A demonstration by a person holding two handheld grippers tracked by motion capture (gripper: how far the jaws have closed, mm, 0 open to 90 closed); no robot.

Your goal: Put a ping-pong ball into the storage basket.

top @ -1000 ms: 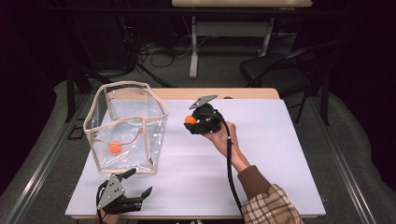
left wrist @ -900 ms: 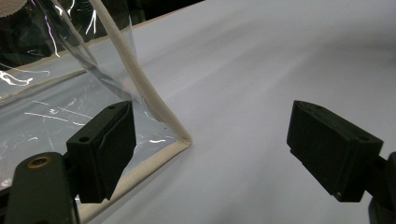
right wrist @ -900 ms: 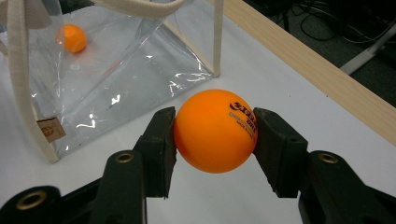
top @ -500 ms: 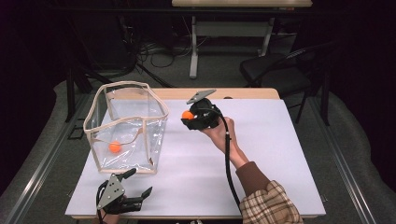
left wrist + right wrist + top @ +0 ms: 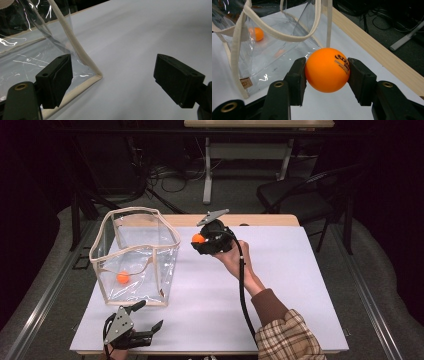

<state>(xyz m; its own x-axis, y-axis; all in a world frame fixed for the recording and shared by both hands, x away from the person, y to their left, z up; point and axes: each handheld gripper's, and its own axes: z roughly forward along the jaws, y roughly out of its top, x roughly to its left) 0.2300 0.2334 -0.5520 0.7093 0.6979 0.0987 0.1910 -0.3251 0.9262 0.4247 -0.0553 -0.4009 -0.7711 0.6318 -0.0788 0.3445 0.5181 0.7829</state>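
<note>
Orange ball sits pinched in the right claw, raised over the white counter just beside the clear tote bag; a second ball lies inside. Left claw rests at the near edge. Left claw view: jaws wide apart, empty, by the bag's corner. Right claw view: jaws clamp the ball, bag beyond.

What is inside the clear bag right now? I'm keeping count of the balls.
One orange ball lies on the floor of the clear bag; its see-through walls hide nothing else. A second ball is outside, clamped in the right gripper.
</note>
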